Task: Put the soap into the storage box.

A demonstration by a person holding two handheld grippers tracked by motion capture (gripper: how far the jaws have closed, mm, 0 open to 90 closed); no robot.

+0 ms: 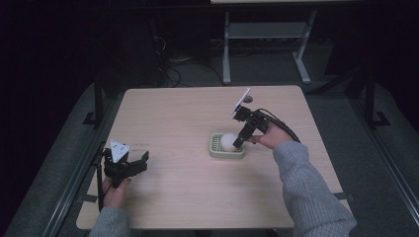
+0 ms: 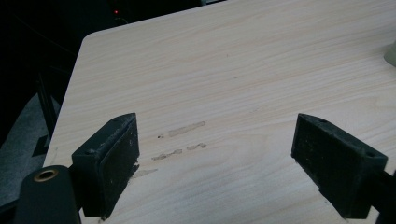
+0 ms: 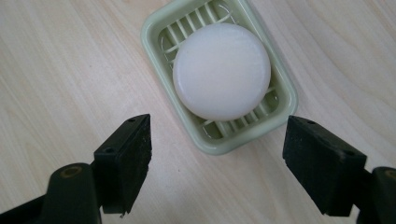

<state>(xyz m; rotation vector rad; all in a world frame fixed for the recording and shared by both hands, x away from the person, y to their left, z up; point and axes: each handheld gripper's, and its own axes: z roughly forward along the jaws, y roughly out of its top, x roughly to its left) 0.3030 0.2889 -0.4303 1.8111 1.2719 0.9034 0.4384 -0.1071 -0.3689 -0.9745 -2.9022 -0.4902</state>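
Right gripper [image 3: 217, 158] hangs w/ jaws spread wide, nothing in them, just short of the round white soap bar [image 3: 222, 71], which lies flat in the pale green slatted plastic soap dish [image 3: 285, 109] right ahead. Probably lined up for a grab. Left gripper [image 2: 215, 161] is also released, parked over bare light wood table [image 2: 233, 70], well away from the dish, prob to stay out of the way

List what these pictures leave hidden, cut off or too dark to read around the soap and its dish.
- Soap dish: in the right gripper view the round white soap covers the middle slats, and the far rim runs off the top edge.
- Same dish, high view: the right gripper overlaps its right side.
- Left gripper view: a pale green corner is cut by the right edge.
- High view: floor beyond the table is too dark to read.
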